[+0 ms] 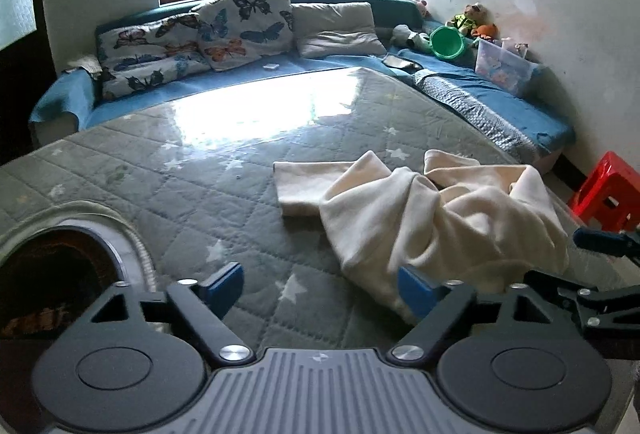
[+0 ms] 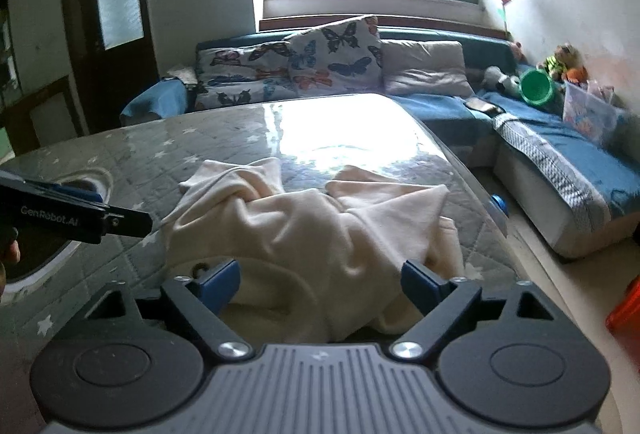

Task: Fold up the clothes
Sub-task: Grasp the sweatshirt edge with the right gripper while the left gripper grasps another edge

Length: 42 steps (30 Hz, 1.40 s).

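One text can be read: "GenRobot.AI", in pale letters on the dark body of the left tool, which enters at the left edge of the right wrist view (the final letters are slightly blurred). Nothing else legible appears in either view.

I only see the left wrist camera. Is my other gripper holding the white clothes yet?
Observer: Not yet. The right gripper is open. The cream garment lies between its fingers, not pinched.
Operator: Is anything hiding past the table's right side?
Observer: Yes, a small blue round thing shows just beyond the table edge there.
Operator: What does my left gripper look like from the side?
Observer: It has white lettering that reads GenRobot.AI.
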Each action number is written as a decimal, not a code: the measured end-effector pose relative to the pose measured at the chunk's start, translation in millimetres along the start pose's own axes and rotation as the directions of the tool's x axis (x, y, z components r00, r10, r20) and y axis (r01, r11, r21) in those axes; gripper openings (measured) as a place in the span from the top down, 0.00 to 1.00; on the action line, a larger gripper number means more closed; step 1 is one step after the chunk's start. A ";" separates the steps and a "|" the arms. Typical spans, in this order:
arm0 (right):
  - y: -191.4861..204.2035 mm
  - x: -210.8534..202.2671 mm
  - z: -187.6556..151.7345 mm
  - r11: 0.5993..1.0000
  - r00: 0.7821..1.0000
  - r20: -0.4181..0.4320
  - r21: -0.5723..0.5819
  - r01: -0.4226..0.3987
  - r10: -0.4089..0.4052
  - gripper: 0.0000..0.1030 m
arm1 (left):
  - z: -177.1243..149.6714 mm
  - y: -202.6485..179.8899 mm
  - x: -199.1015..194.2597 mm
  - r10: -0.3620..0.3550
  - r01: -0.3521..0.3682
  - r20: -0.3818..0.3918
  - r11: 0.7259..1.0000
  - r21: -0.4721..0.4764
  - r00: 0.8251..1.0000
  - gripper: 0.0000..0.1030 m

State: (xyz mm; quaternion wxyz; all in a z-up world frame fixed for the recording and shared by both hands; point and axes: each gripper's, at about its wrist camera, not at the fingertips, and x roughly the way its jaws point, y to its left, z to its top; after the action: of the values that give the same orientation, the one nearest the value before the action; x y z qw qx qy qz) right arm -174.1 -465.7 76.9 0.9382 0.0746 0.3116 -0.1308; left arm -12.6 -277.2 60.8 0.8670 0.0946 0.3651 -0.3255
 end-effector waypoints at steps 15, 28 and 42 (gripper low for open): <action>-44.0 11.3 1.2 0.991 1.000 -0.026 0.130 -0.008 0.012 0.40 | 13.1 15.0 38.9 -0.152 0.144 -0.066 0.983 -0.118 0.986 0.28; -46.4 7.5 1.5 0.988 0.998 -0.005 0.141 -0.057 0.059 0.86 | 7.3 24.4 22.9 -0.250 0.240 -0.046 0.959 -0.152 0.967 0.93; -35.8 -38.5 -2.1 0.973 0.981 0.032 0.120 -0.196 0.193 0.93 | -6.5 53.2 -37.2 -0.212 0.213 0.016 0.968 -0.135 0.977 0.94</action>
State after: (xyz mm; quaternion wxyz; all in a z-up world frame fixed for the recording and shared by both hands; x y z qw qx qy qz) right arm -215.5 -491.8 96.4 0.9433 0.1607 0.2847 -0.0580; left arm -2.0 -215.2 78.1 0.8319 -0.0047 0.3939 -0.3909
